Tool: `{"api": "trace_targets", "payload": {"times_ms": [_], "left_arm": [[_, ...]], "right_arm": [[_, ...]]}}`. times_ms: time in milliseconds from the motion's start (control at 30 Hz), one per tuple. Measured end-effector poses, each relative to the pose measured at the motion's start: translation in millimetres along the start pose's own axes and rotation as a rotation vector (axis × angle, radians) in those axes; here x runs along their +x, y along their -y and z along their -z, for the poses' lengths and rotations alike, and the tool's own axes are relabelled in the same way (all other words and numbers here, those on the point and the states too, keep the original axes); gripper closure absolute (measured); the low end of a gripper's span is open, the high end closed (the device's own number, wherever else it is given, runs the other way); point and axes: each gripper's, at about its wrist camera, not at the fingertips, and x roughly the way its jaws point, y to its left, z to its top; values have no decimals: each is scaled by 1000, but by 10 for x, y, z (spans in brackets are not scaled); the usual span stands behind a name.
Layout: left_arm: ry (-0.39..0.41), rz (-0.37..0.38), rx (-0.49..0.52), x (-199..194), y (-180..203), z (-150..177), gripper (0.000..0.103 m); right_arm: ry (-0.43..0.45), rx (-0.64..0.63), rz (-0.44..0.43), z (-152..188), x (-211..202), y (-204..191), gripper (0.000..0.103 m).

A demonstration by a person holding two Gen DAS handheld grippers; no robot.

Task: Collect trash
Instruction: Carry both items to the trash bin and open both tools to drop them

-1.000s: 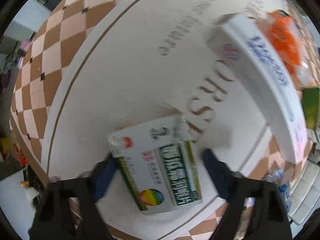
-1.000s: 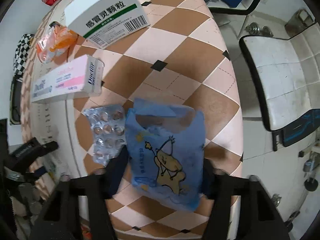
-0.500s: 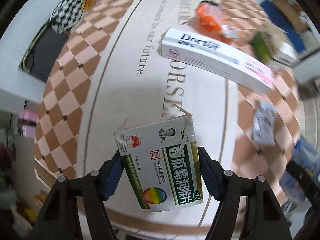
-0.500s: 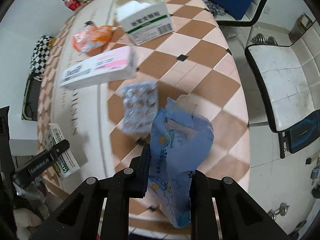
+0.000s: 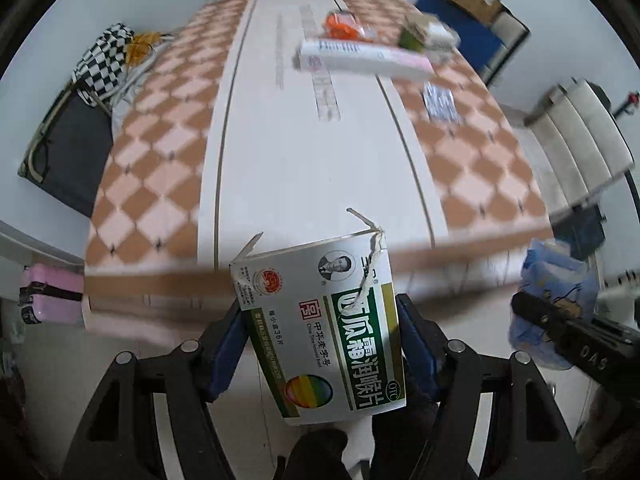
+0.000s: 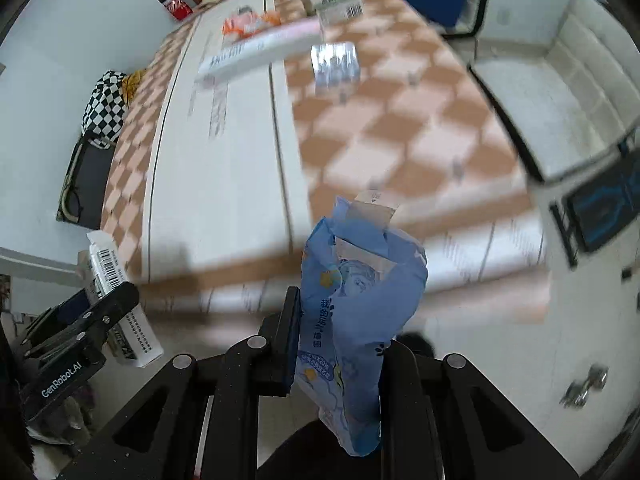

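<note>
While the left gripper (image 5: pixel 320 340) clamps a torn medicine box (image 5: pixel 324 324) and the right gripper (image 6: pixel 340 320) pinches a crumpled blue wrapper (image 6: pixel 352 300) at its 6 o'clock end, both clear of the surface (image 5: pixel 280 140), the limp wrapper could slip free.

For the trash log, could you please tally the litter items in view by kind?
Cardboard boxes: 3 (green-and-white held, long white-and-pink, green-and-white far)
Soft wrappers: 2 (blue held, orange)
Silver blister packs: 1
Total: 6
</note>
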Motion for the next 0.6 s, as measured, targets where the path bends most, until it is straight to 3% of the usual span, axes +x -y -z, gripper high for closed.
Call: {"api": "trace_targets", "payload": {"times_ms": [233,400,600], "left_arm": [[-138,48,24,453,85,779,35],[-239,58,25,1188,186,1114,35],[-335,68,12,2334,280,1347,35]], "right_arm": [[-126,51,15,1031,427,122,84],[-207,79,50,1436,1048,395,84],[-270,135,67,1735,1996,832,84]]}}
